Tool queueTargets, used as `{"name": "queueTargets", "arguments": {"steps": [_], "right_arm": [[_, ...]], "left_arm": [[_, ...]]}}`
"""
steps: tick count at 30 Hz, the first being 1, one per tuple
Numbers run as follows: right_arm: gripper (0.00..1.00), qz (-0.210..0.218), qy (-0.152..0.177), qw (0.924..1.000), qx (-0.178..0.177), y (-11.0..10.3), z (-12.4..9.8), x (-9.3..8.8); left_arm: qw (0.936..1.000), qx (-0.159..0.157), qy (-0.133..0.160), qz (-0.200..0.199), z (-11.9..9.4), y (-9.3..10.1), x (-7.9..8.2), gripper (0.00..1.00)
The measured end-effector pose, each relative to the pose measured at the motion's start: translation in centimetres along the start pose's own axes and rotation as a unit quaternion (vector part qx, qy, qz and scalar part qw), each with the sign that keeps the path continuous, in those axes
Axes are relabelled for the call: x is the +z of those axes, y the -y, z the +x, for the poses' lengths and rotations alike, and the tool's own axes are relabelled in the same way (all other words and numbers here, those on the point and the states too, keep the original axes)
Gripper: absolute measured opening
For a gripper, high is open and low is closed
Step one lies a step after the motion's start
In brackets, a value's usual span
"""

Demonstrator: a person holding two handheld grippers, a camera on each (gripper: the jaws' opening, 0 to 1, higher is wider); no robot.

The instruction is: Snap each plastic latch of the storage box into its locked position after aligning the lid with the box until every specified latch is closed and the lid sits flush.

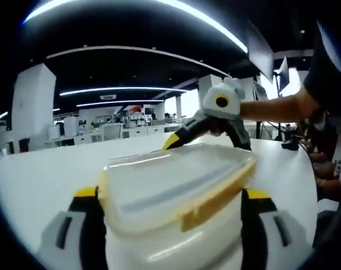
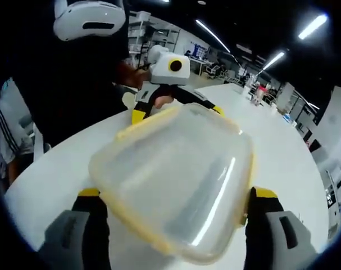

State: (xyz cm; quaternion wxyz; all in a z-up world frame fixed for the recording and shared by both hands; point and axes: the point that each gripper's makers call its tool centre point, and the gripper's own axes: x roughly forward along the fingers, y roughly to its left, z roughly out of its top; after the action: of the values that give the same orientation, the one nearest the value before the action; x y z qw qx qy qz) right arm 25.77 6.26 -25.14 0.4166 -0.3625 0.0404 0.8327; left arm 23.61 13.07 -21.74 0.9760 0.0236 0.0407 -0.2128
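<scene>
Gripping a clear storage box [image 1: 176,225] from opposite ends, two handheld grippers hold it above a white table [image 1: 41,174]. The left gripper [image 1: 173,225] has its yellow-tipped jaws spread wide, one along each side of the box; the right gripper [image 2: 173,222] does the same from the far end. The yellow-rimmed lid [image 2: 176,180] sits on top, a yellow latch [image 1: 207,205] jutting out at the near edge in the left gripper view.
</scene>
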Motion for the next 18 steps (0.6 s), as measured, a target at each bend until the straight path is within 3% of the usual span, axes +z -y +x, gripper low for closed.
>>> {"name": "queueTargets", "arguments": {"steps": [13,18], "right_arm": [[1.00,0.014,-0.021,0.9996,-0.009,0.0,-0.3,-0.2],[1.00,0.109,-0.008,0.9938,-0.018,-0.5,-1.2,-0.6]], "left_arm": [[0.9993,-0.020,0.024,-0.019,0.1,-0.1,-0.8,0.97],[0.9989,-0.021,0.021,-0.037,-0.2,-0.2,-1.4,0.93]]}}
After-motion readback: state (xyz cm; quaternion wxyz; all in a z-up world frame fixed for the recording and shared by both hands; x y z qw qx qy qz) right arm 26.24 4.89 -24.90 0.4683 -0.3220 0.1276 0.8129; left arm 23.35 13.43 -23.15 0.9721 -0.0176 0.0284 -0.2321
